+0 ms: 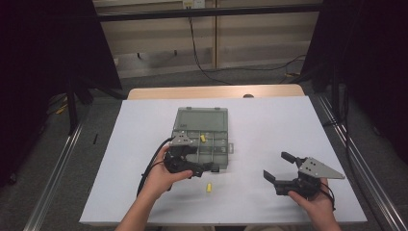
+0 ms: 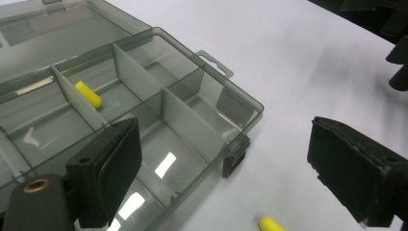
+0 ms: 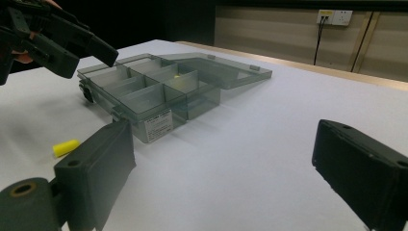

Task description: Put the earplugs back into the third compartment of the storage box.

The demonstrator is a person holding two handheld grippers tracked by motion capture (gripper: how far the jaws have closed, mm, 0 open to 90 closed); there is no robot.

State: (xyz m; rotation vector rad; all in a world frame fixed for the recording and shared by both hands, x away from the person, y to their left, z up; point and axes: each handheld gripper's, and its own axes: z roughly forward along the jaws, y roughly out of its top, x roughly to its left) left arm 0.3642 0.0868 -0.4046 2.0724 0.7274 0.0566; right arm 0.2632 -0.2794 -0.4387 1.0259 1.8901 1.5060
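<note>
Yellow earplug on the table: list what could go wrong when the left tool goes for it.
1. The yellow earplug lies loose on the smooth white table, close to the organizer box; a slanted pinch could roll or squirt it away.
2. The left tool hovers open at the box's near corner, one jaw over a compartment; swinging down, it may knock the latch and shift the box.
3. The earplug already in a compartment could jump out if the box is jolted.

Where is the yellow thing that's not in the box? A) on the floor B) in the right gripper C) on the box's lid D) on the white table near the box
D: that yellow piece lies on the white table, just in front of the box.
</note>
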